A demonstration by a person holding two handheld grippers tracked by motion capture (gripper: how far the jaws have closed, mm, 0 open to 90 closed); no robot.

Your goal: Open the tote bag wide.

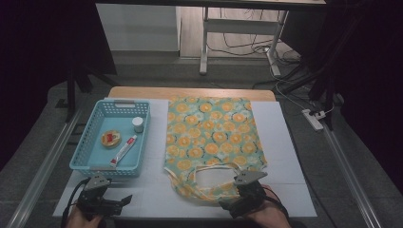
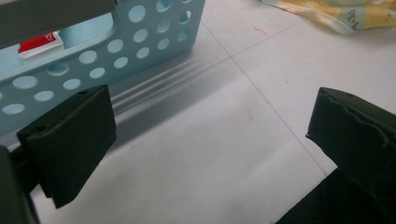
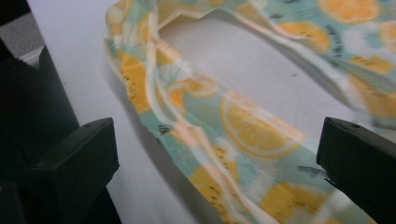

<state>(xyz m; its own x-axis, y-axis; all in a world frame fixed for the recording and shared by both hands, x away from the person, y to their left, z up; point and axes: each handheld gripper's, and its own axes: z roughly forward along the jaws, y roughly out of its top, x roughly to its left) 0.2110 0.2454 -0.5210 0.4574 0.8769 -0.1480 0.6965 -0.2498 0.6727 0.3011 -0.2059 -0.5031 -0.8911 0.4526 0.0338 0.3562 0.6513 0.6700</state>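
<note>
Nearest the high camera, at the near edge of the white table top, two hands come in from below, each holding a black two-jaw gripper. Left gripper sits at the near left, just near of the light blue perforated plastic basket, its jaws spread and holding nothing. Right gripper sits at the near right, at the looped handles of the fabric tote bag printed with orange slices on pale green, which lies flat on the table to the right of the basket, its handles toward the near edge. Inside the basket lie a red and white tube, a small round tin with a red and yellow lid and a small white-capped jar

Left gripper view: the two black jaws stand wide apart over bare white table, with nothing between them. Beyond the left jaw rises the basket wall, with the red end of the tube seen through it. An edge of the bag lies at the far right

Right gripper view: the jaws stand wide apart and the bag's handle strap runs across the table between them, touching neither jaw as far as can be seen
</note>
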